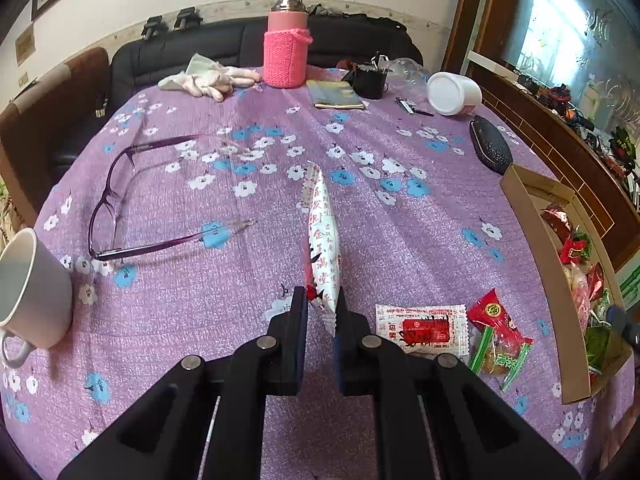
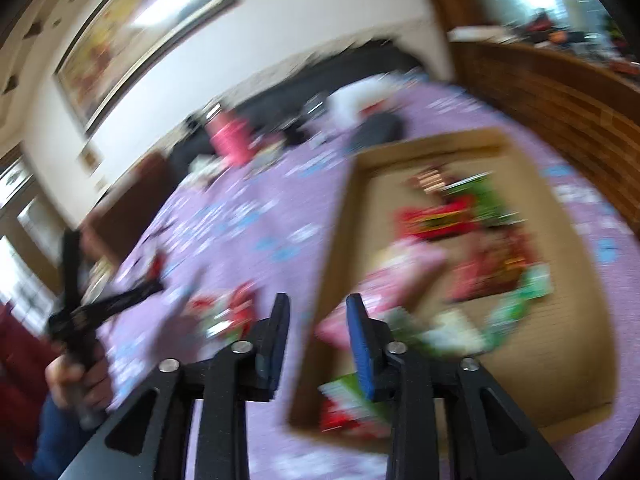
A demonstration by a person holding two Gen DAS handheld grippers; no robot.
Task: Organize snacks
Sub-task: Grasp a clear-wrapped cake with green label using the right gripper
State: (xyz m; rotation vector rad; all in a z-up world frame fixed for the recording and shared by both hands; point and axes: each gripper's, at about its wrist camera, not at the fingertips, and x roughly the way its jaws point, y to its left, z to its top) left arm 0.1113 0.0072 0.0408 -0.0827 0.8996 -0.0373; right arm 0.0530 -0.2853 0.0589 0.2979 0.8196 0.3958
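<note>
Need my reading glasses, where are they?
In the left wrist view the glasses lie open on the purple cloth, left of centre, between the white mug and the held packet.

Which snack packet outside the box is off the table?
The white packet with red print, clamped in the left gripper. The other two lie flat on the cloth.

A round table with a purple flowery cloth (image 1: 248, 312) holds purple glasses (image 1: 120, 200), a white cup (image 1: 32, 292), a brown cardboard box (image 1: 552, 292) and a knitted pink bottle (image 1: 286, 48).

A lived-in home sitting room — a dark sofa (image 1: 224, 46) backs a table under a purple flowered cloth (image 1: 248, 280). Everyday clutter lies there — reading glasses (image 1: 120, 200), a mug (image 1: 32, 292), a knit-sleeved flask (image 1: 286, 50) — and a framed painting (image 2: 136, 36) hangs above.
</note>
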